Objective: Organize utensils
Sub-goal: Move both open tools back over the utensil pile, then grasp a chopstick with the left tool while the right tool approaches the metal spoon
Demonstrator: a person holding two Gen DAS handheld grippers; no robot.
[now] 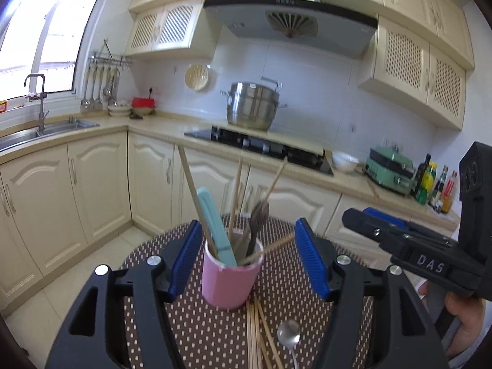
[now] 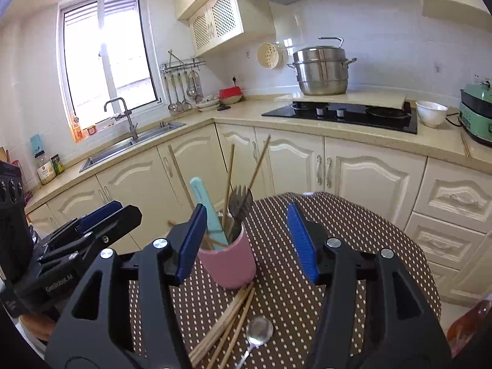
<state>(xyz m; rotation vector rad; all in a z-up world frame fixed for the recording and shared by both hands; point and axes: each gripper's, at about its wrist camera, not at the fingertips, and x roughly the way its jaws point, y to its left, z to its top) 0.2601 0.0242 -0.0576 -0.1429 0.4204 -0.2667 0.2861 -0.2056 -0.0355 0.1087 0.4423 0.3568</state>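
A home kitchen: cream cabinets, a sink at ten o'clock, a hob with a steel pot at one.

pink cup of utensils, apparently between parted blue pads

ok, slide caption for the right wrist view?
Open right tool facing pink cup of utensils; chopsticks and spoon loose on table.

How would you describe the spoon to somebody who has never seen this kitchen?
Find the round table with the brown dotted cloth. In front of the pink cup lie loose wooden chopsticks; the spoon lies beside them, the only shiny metal piece there.
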